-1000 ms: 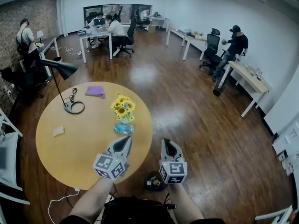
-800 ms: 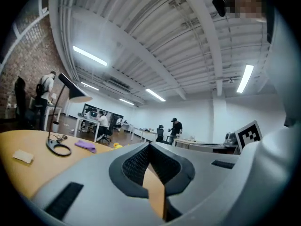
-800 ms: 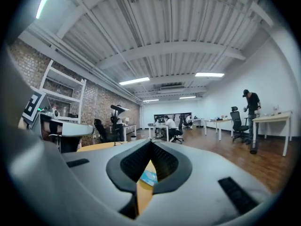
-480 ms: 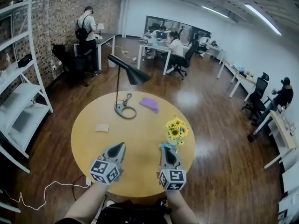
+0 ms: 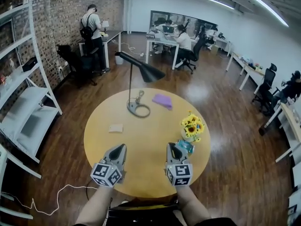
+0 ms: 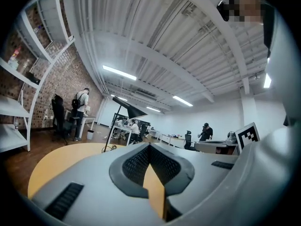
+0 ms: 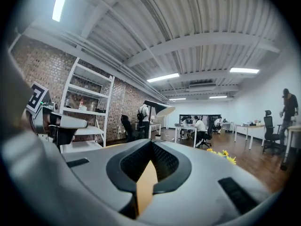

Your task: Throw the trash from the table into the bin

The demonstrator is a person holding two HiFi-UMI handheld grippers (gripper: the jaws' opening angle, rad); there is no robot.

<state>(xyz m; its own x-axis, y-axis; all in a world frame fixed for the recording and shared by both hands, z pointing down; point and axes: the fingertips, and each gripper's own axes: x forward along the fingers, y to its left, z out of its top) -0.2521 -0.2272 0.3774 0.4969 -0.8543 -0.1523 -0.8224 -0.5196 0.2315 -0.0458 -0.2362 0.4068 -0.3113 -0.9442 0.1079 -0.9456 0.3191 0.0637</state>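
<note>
Plainly, two grippers were in play over one round wooden table [image 5: 141,140]. The left gripper [image 5: 122,147] hung at about 7 o'clock of the tabletop and the right gripper [image 5: 172,146] at about 5 o'clock. In each gripper's own view the jaws were pressed together with nothing between them. Three loose items that could be the trash lay on the table, all apart from both grippers. One tan scrap [image 5: 115,128] lay at 9 to 10 o'clock. One purple cloth [image 5: 162,100] lay near the far rim at about 12 to 1 o'clock. One teal crumpled wrapper [image 5: 186,146] lay at 3 o'clock, just beside the right gripper's tip. Touching that wrapper's far side stood one bunch of sunflowers [image 5: 192,125] at 2 o'clock. One black desk lamp [image 5: 145,71] had its ring base at 11 to 12 o'clock. The room had a dark wood floor [image 5: 225,140], with one white cable [image 5: 47,205] trailing at 8 o'clock. One white shelving unit [image 5: 28,102] stood at 9 o'clock against a brick wall [image 5: 61,13]. One standing person [image 5: 91,25] was at 11 o'clock. At least two seated people [image 5: 183,37] were at desks at 12 to 1 o'clock. Another seated person [image 5: 292,86] was at 2 to 3 o'clock.
</note>
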